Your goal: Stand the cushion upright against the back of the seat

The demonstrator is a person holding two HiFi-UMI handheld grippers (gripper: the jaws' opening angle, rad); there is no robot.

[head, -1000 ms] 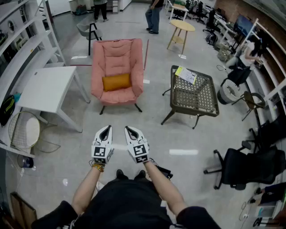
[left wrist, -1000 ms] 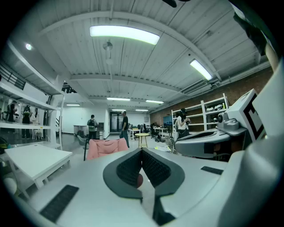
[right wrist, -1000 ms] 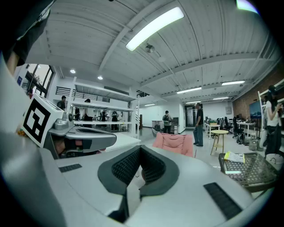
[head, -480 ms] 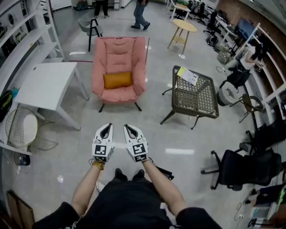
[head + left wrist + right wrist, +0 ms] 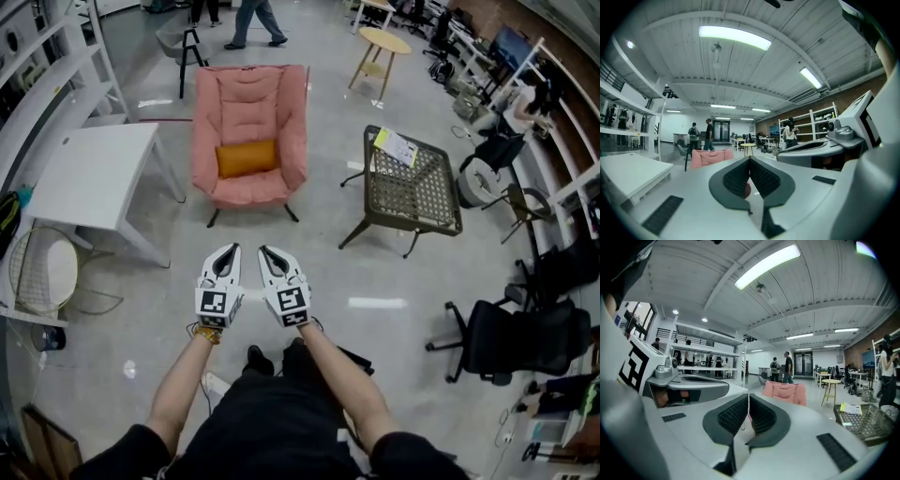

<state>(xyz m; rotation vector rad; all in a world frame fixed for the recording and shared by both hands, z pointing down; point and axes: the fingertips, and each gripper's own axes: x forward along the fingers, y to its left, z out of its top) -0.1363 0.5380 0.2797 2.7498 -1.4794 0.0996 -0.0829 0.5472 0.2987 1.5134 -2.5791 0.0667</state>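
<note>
The orange cushion [image 5: 247, 157] rests on the pink armchair [image 5: 248, 98] seat, at its back edge. It is probably soft, light and compressible, so pinch an upper corner. The left gripper [image 5: 222, 257] and right gripper [image 5: 271, 259] are closed, empty and well apart from it.

Far ahead of the left hand-held gripper [image 5: 222, 255], a walking person [image 5: 251, 23] is cut off by the head view's top edge; only legs show. In the left gripper view its body hides all but the top of the pink armchair [image 5: 711, 157], and a reddish patch [image 5: 746, 190] under its closed jaw tips is too blurred to identify. The right hand-held gripper [image 5: 272, 255] likewise covers the orange cushion [image 5: 247, 157] in its own view. Ahead and right, the print on a yellow tag [image 5: 396, 147] is too small to read.
</note>
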